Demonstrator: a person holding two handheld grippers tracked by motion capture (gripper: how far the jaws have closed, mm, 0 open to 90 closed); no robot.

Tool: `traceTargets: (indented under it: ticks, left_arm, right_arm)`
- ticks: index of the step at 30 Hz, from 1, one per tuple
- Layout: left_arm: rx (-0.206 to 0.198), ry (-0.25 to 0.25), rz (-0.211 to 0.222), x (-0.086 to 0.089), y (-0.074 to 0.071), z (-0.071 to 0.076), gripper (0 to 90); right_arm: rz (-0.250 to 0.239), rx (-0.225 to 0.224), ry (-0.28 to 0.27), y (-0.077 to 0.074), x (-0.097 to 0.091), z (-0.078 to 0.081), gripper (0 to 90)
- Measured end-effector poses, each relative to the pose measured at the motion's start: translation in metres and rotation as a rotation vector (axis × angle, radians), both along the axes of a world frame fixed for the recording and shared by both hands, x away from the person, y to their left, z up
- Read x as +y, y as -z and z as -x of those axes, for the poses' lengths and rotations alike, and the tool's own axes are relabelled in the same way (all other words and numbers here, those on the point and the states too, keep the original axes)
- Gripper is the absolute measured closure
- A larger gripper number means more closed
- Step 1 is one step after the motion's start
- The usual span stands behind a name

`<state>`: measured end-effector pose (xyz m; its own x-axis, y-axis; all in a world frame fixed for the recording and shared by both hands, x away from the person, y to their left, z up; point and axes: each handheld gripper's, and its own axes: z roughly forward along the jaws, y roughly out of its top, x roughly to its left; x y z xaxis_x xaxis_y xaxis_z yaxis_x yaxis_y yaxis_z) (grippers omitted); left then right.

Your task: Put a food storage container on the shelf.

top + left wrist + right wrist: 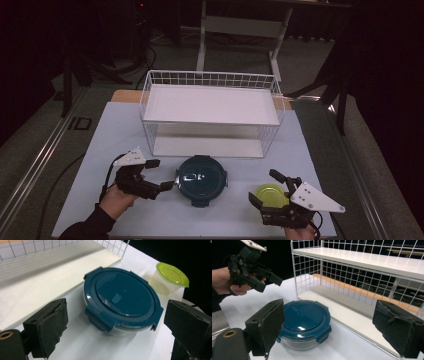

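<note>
Here, the round blue-lidded container is sitting upright, lid up, on the table just in front of the wire rack; being round, it is showing no long axis. I am holding my left gripper beside it, jaws wide and empty. My right gripper is gaping around the green-lidded tub, partly hiding it from above.

you look down and forward on the table from above. your two gripper cameras sit low and close, both sharing the blue-lidded bowl and wire rack.
</note>
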<state>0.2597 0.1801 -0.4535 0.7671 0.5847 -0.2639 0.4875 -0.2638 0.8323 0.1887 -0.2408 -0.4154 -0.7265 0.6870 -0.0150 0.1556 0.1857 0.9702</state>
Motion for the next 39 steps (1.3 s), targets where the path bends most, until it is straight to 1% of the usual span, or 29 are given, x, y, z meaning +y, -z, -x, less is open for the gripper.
traceTargets:
  ticks: [1, 5, 6, 7, 8, 9, 10, 11, 12, 13, 14, 15, 16, 17, 18, 20, 21, 23, 24, 25, 26, 27, 28, 31, 33, 34, 36, 37, 39]
  left_arm:
    - [0.002, 0.002, 0.007, -0.001, -0.003, -0.001, 5.2]
    - [-0.008, -0.01, -0.004, -0.003, -0.007, -0.006, 5.2]
    - [-0.004, -0.015, -0.001, -0.002, -0.007, -0.007, 5.2]
    - [0.003, -0.016, 0.01, -0.002, -0.006, -0.009, 5.2]
    - [0.01, -0.025, 0.018, -0.001, -0.005, -0.011, 5.2]
    - [0.014, -0.03, 0.025, -0.001, -0.004, -0.012, 5.2]
    - [0.02, -0.031, 0.03, -0.001, -0.003, -0.014, 5.3]
    - [0.03, -0.034, 0.033, -0.001, -0.001, -0.016, 5.3]
    - [0.039, -0.031, 0.039, -0.002, 0.0, -0.017, 5.5]
    - [0.053, -0.032, 0.042, -0.002, 0.002, -0.019, 5.5]
    - [0.066, -0.035, 0.047, -0.003, 0.005, -0.021, 5.5]
    - [0.083, -0.035, 0.064, -0.003, 0.007, -0.023, 5.5]
    - [0.105, -0.038, 0.074, -0.003, 0.01, -0.026, 5.5]
    - [0.121, -0.043, 0.083, -0.002, 0.012, -0.028, 5.6]
    - [0.133, -0.043, 0.092, -0.003, 0.014, -0.029, 6.0]
    - [0.166, -0.06, 0.09, -0.004, 0.02, -0.033, 6.1]
    - [0.195, -0.061, 0.1, -0.005, 0.023, -0.035, 6.2]
    - [0.245, -0.089, 0.078, -0.006, 0.028, -0.039, 6.2]
    - [0.26, -0.098, 0.07, -0.007, 0.03, -0.04, 6.2]
    - [0.29, -0.103, 0.066, -0.008, 0.032, -0.041, 6.2]
    - [0.312, -0.107, 0.064, -0.008, 0.034, -0.043, 6.1]
    - [0.341, -0.11, 0.074, -0.008, 0.036, -0.044, 6.1]
    - [0.362, -0.113, 0.074, -0.008, 0.037, -0.045, 6.1]
    - [0.422, -0.125, 0.085, -0.008, 0.04, -0.047, 6.2]
    - [0.447, -0.147, 0.075, -0.01, 0.042, -0.048, 9.0]
    - [0.468, -0.156, 0.072, -0.01, 0.043, -0.049, 10.2]
    - [0.502, -0.181, 0.074, -0.011, 0.045, -0.05, 14.5]
    - [0.53, -0.177, 0.082, -0.011, 0.047, -0.051, 15.2]
    - [0.568, -0.19, 0.078, -0.012, 0.05, -0.052, 18.4]
  right_arm:
    - [0.0, 0.001, -0.002, -0.001, 0.001, -0.001, 9.4]
    - [-0.003, -0.018, 0.001, -0.008, 0.004, -0.003, 9.5]
    - [-0.006, -0.015, -0.019, -0.009, 0.004, -0.004, 10.7]
    - [-0.012, -0.005, -0.024, -0.01, 0.004, -0.005, 13.9]
    - [-0.016, -0.017, -0.001, -0.011, 0.005, -0.005, 15.6]
    - [-0.017, -0.033, 0.013, -0.011, 0.006, -0.005, 15.5]
    - [-0.014, -0.03, 0.016, -0.012, 0.007, -0.007, 14.9]
    - [-0.021, -0.014, 0.015, -0.012, 0.008, -0.009, 14.2]
    - [-0.039, 0.011, -0.006, -0.012, 0.007, -0.012, 13.9]
    - [-0.046, 0.037, -0.027, -0.012, 0.007, -0.014, 13.6]
    - [-0.036, 0.091, -0.027, -0.012, 0.009, -0.018, 14.0]
    - [-0.023, 0.106, -0.026, -0.012, 0.011, -0.021, 14.0]
    - [-0.022, 0.11, -0.029, -0.011, 0.013, -0.023, 13.9]
    - [-0.028, 0.103, -0.032, -0.01, 0.014, -0.025, 13.4]
    - [-0.021, 0.095, -0.035, -0.01, 0.016, -0.026, 13.5]
    - [0.002, 0.106, -0.037, -0.01, 0.021, -0.03, 13.6]
    - [0.013, 0.112, -0.035, -0.01, 0.024, -0.031, 13.6]
    - [0.028, 0.14, -0.037, -0.009, 0.029, -0.033, 12.7]
    - [0.032, 0.146, -0.028, -0.009, 0.032, -0.034, 11.9]
    - [0.033, 0.15, -0.029, -0.009, 0.034, -0.035, 10.8]
    - [0.035, 0.158, -0.033, -0.009, 0.036, -0.037, 10.6]
    - [0.034, 0.158, -0.029, -0.009, 0.038, -0.038, 10.6]
    - [0.028, 0.168, -0.018, -0.009, 0.04, -0.039, 10.6]
    - [0.025, 0.198, -0.022, -0.008, 0.044, -0.043, 10.7]
    - [0.023, 0.214, -0.024, -0.006, 0.046, -0.044, 10.8]
    - [0.027, 0.223, -0.021, -0.005, 0.047, -0.045, 11.0]
    - [0.025, 0.24, -0.023, -0.003, 0.048, -0.046, 12.5]
    - [0.028, 0.239, -0.021, -0.002, 0.049, -0.046, 12.6]
    - [0.031, 0.247, -0.024, -0.001, 0.05, -0.047, 13.1]
